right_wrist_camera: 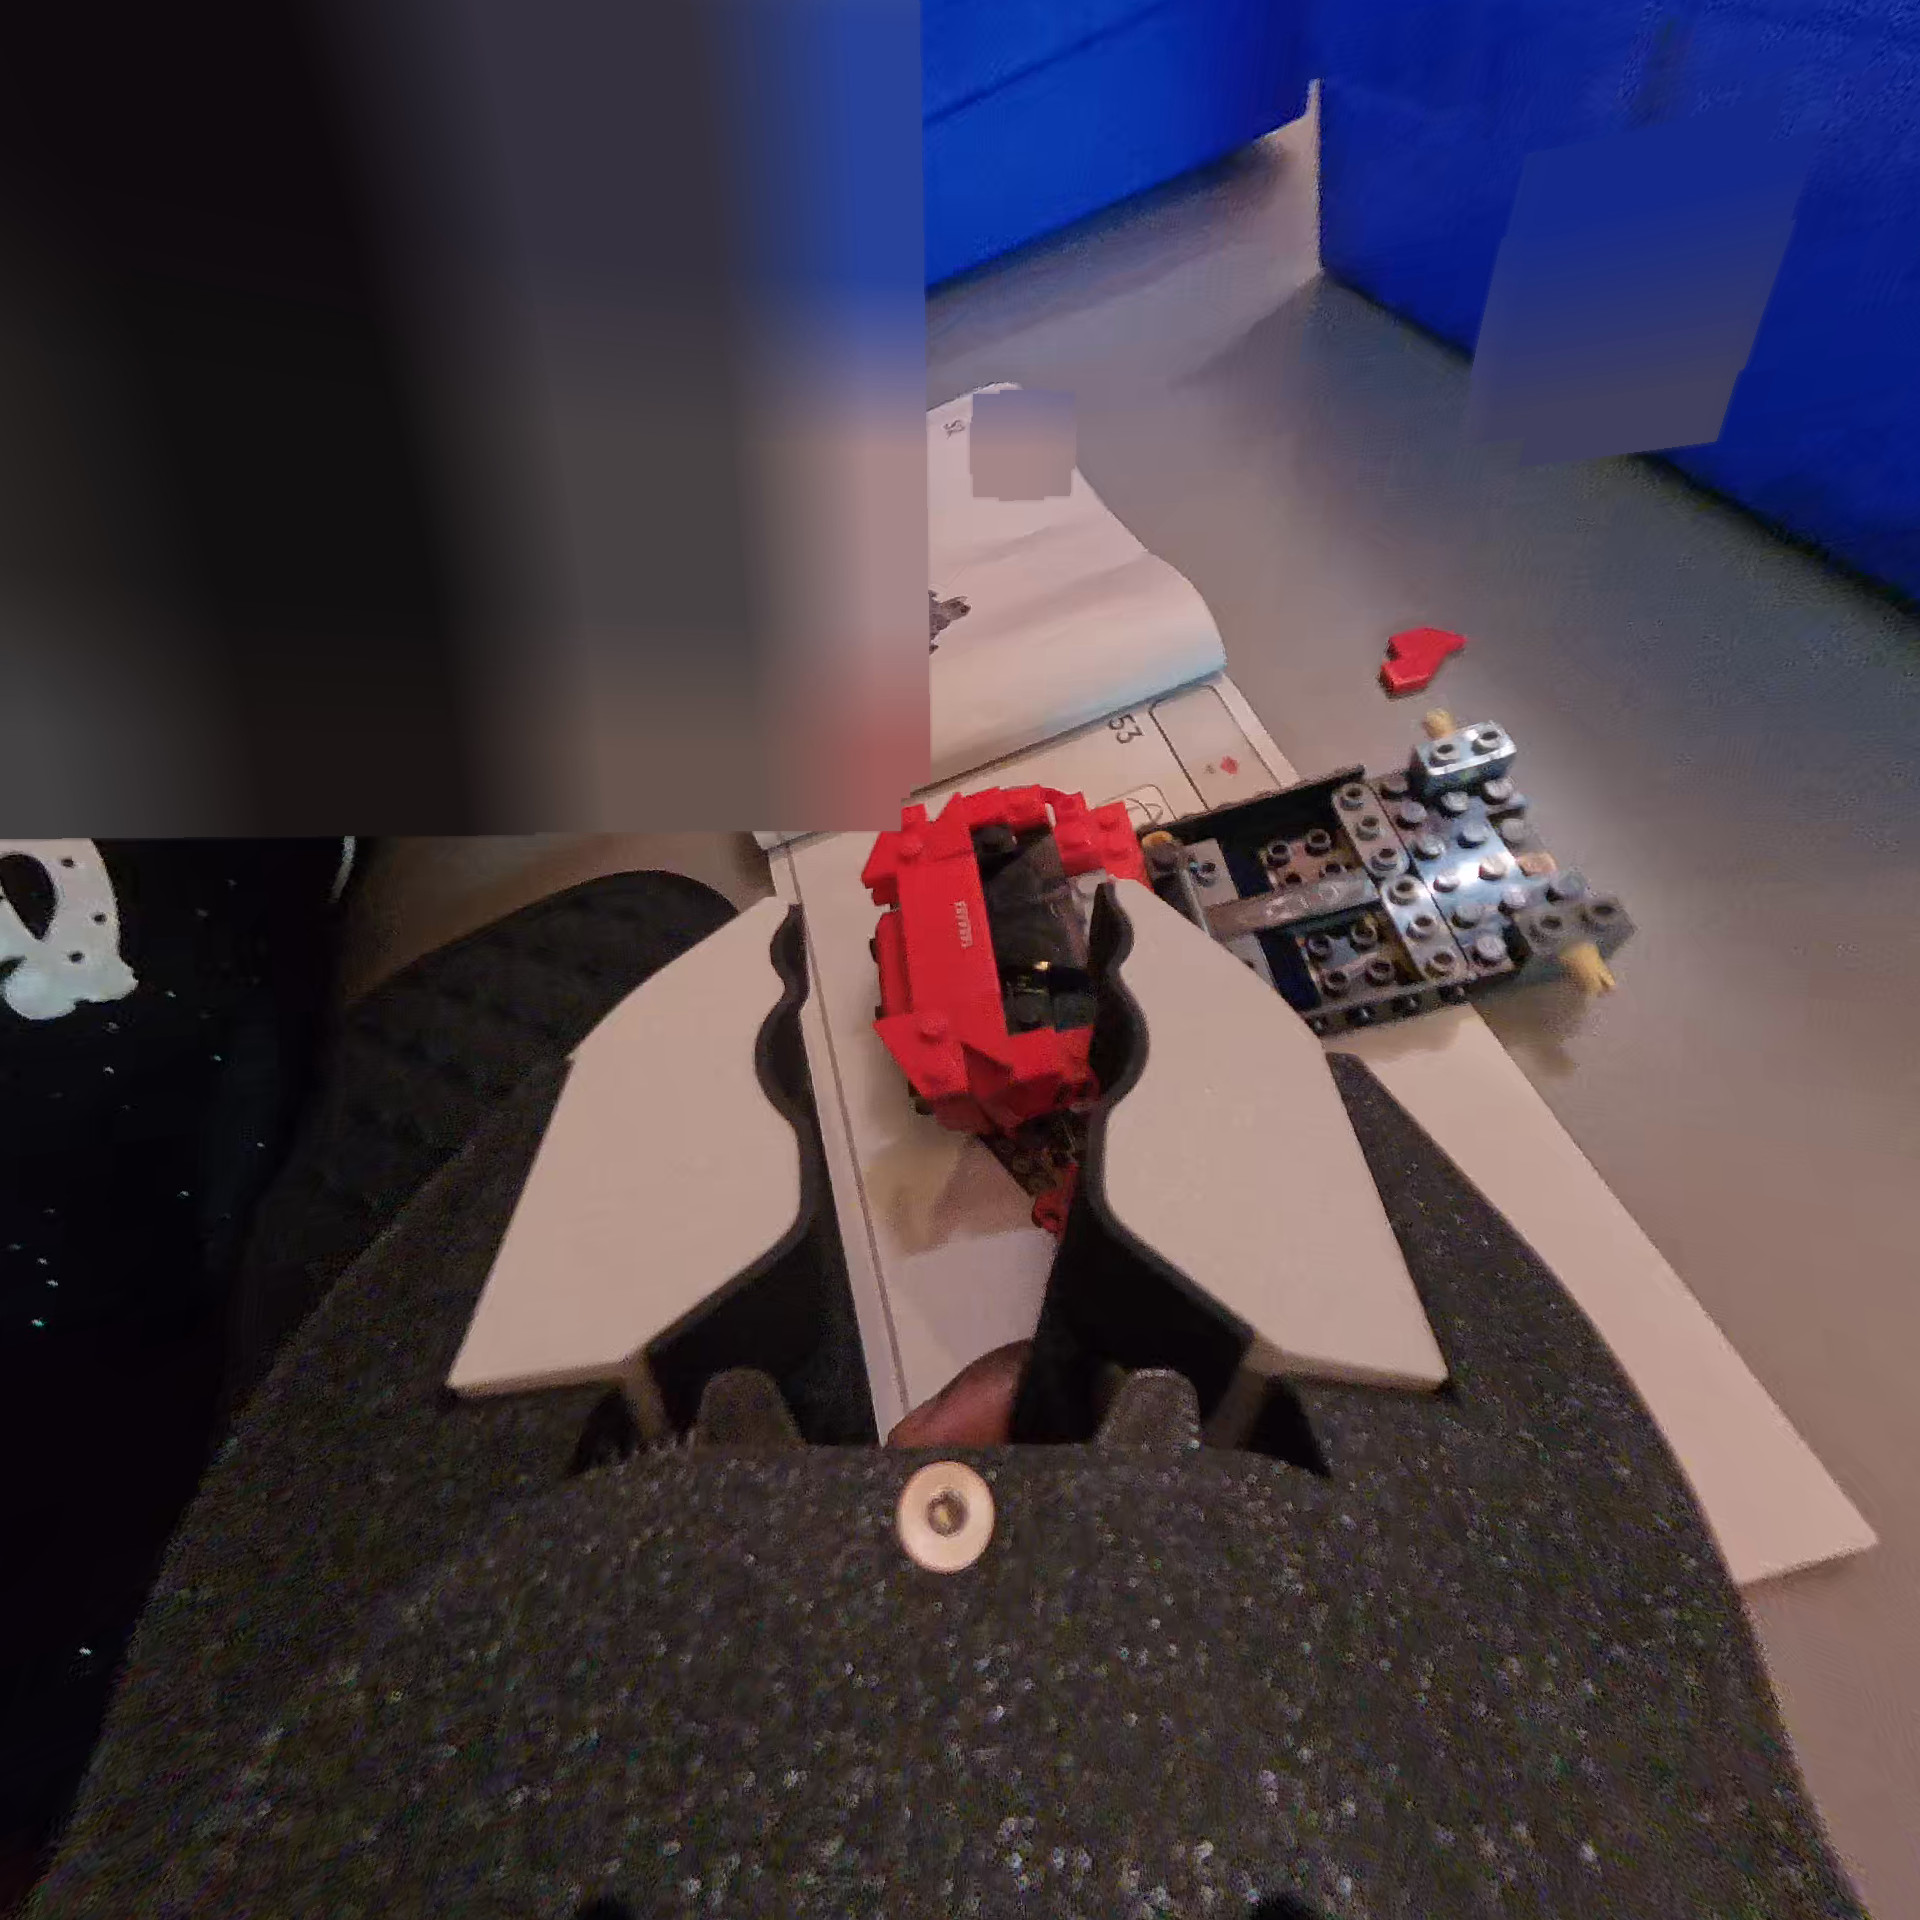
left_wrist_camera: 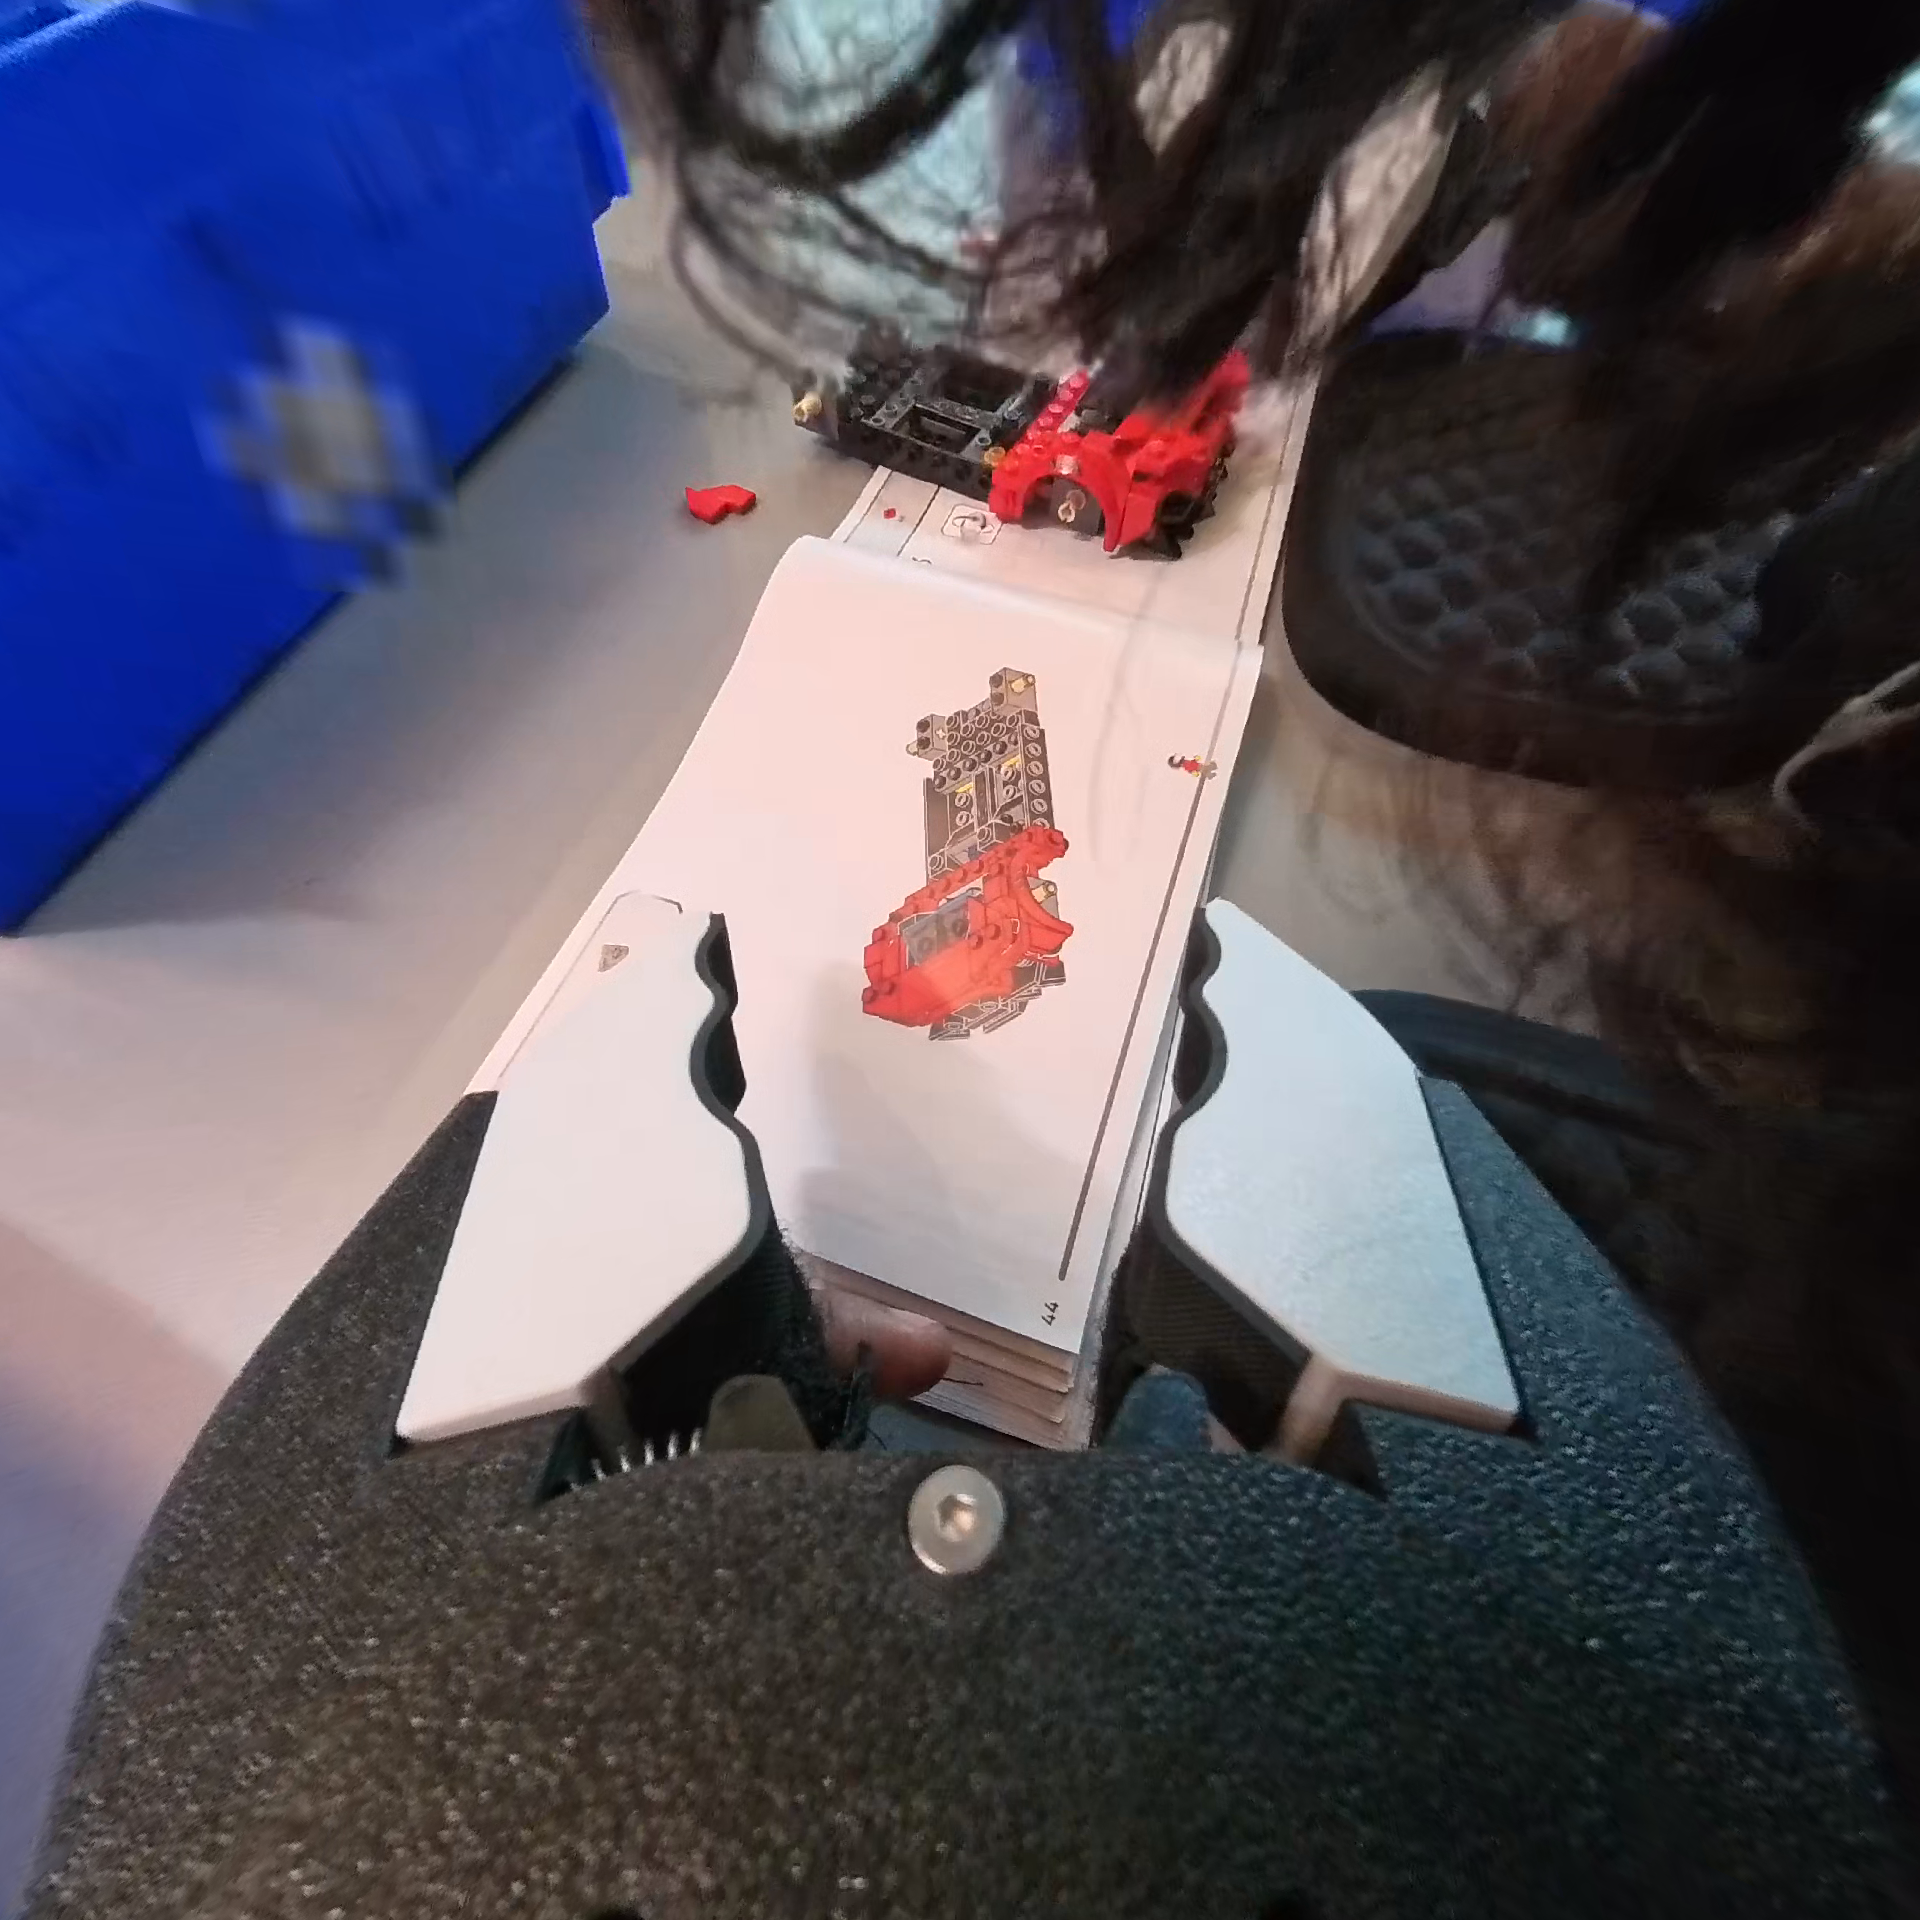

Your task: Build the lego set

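The half-built car (right_wrist_camera: 1195,935) sits on the open booklet (left_wrist_camera: 935,831) on the table (left_wrist_camera: 312,935). Both tools, left tool (left_wrist_camera: 961,997) and right tool (right_wrist_camera: 945,966), are released, holding nothing. Likely checking instructions; next, pick up the loose red piece (right_wrist_camera: 1418,660).

Each tool, the left tool (left_wrist_camera: 961,925) and the right tool (right_wrist_camera: 945,925), has a black, grainy, speckled body with one silver hex screw at its middle. Two pale grey, flat fingers (left_wrist_camera: 603,1174) carry wavy black inner pads (right_wrist_camera: 1117,1029). A small spring shows at the left one's base.
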Motion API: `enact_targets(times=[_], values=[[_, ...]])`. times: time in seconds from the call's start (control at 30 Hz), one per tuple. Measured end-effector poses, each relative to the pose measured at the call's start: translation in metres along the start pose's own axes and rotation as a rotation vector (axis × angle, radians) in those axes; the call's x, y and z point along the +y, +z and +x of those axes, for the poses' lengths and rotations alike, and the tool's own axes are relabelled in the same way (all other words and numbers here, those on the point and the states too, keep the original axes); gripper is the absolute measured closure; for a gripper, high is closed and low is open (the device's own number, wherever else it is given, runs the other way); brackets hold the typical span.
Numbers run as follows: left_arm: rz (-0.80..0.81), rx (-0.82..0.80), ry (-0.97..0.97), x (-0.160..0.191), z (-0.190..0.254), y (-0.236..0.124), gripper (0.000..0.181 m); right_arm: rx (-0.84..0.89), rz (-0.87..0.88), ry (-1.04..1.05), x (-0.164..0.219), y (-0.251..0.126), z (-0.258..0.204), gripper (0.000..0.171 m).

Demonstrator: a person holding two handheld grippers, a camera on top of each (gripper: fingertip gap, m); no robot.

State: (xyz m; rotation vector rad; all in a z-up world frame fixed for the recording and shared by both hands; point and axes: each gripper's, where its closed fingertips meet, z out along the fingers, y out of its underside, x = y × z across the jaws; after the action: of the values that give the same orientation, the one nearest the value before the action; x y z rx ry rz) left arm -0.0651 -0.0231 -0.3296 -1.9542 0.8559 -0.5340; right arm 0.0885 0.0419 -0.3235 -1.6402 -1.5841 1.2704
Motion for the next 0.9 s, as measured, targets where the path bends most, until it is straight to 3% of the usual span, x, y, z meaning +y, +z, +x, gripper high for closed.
enact_targets(times=[0.27, 0.9], values=[[-0.015, 0.005, 0.002, 0.0017, 0.0006, 0.0017, 0.1, 0.005, -0.166, -0.152, 0.0076, 0.0056, 0.0037, 0.124], [0.008, 0.007, -0.014, -0.0012, -0.0007, -0.0002, 0.103, -0.01, -0.183, -0.206, 0.0066, 0.0095, 0.0058, 0.137]])
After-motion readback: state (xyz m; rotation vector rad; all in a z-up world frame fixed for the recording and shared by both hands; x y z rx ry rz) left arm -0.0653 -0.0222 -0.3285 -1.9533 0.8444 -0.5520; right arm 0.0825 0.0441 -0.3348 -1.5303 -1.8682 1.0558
